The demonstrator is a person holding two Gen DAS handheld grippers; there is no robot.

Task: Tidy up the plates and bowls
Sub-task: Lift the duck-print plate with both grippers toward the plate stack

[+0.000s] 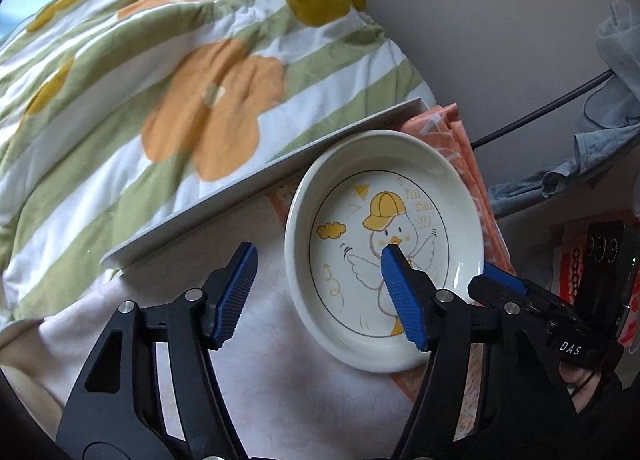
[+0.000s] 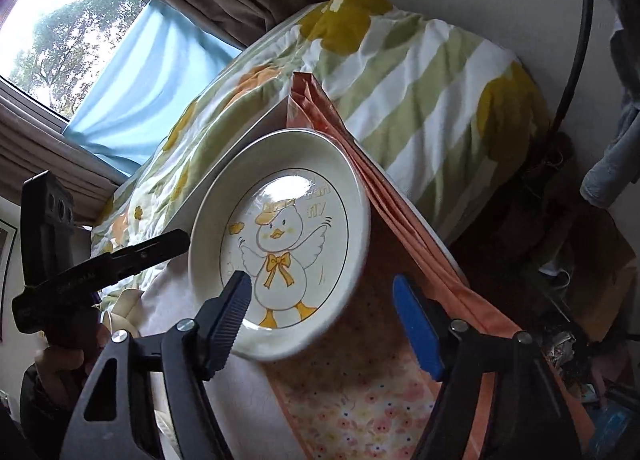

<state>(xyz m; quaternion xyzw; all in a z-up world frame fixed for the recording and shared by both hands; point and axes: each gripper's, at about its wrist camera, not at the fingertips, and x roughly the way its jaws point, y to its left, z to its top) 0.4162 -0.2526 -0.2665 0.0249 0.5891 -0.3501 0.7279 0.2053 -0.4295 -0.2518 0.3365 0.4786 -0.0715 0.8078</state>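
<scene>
Duck plate (image 1: pixel 384 248) face-up on table, duck's head toward bedding; left gripper (image 1: pixel 320 292) and right gripper (image 2: pixel 328 324) both parted, empty.

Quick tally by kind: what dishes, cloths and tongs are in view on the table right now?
Duck plate: 1
Orange cloth: 1
Tongs: 2, left tongs and right tongs, both open
Bowls: 0 in view
Total: 4
</scene>
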